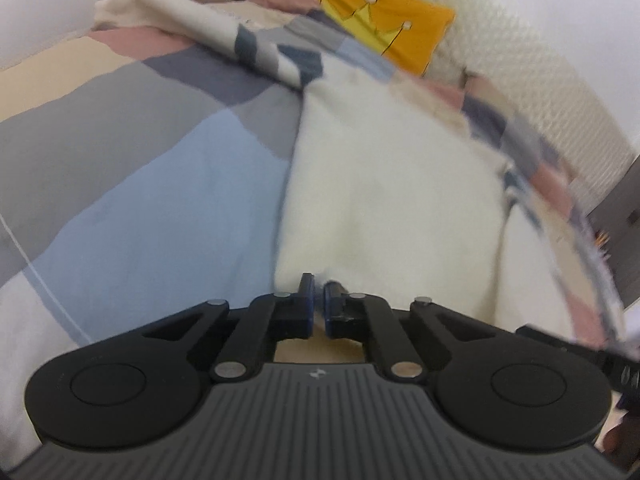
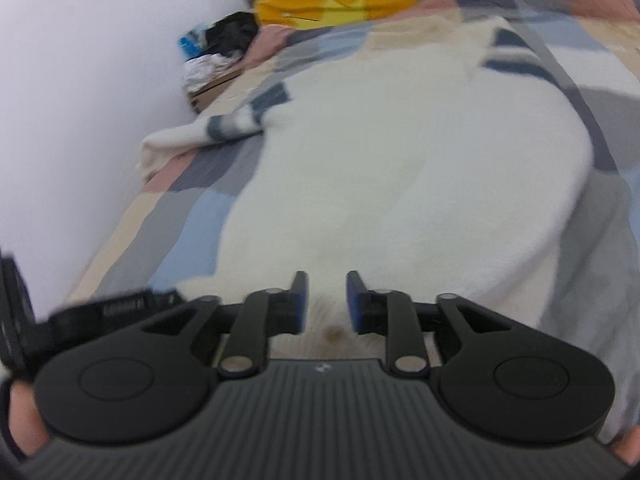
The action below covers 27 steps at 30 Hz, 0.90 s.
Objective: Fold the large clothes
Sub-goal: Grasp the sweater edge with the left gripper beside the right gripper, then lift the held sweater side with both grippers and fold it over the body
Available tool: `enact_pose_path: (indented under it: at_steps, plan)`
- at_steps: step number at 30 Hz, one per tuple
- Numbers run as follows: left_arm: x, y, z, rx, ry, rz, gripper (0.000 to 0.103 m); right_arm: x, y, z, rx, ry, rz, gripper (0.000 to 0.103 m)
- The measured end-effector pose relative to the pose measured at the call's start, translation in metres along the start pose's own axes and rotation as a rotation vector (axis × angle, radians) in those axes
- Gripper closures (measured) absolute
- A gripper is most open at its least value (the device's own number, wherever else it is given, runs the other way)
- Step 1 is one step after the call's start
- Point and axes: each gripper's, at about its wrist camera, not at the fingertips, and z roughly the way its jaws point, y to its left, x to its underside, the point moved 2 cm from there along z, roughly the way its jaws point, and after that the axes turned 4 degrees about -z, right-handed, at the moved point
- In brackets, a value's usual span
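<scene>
Left gripper (image 1: 319, 285): jaws pressing together, pinching the near hem of the large cream-white fluffy garment (image 1: 392, 184); a sliver of cloth is showing between the blue pads (image 1: 306, 300). Right gripper (image 2: 327, 286): jaws standing spread, white pile lying under the gap, pads not pressing on it. The garment is spreading ahead of both jaws, a navy-striped sleeve (image 2: 236, 122) trailing off front-left of the right jaws. Under it, a patchwork bedspread of blue, grey, pink and beige blocks (image 1: 160, 184) is running out to the left. Far ahead, a yellow cushion with a crown print (image 1: 372, 20) is leaning on a cream quilted headboard (image 1: 520, 64). Both views are blurring.
</scene>
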Motion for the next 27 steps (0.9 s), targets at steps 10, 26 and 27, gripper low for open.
enact_pose_path:
  at_steps: [10, 26, 27]
  plan:
    - [-0.023, -0.002, -0.022, 0.133, -0.076, -0.008, 0.099, 0.01, 0.082, 0.023, 0.096, 0.009, -0.415, 0.04]
    - [-0.027, -0.001, -0.021, 0.234, -0.08, -0.021, 0.099, 0.0, 0.026, 0.03, 0.268, 0.053, -0.134, 0.033]
    - [-0.028, -0.002, -0.022, 0.248, -0.088, -0.021, 0.099, 0.005, 0.026, 0.032, 0.295, 0.064, -0.141, 0.033]
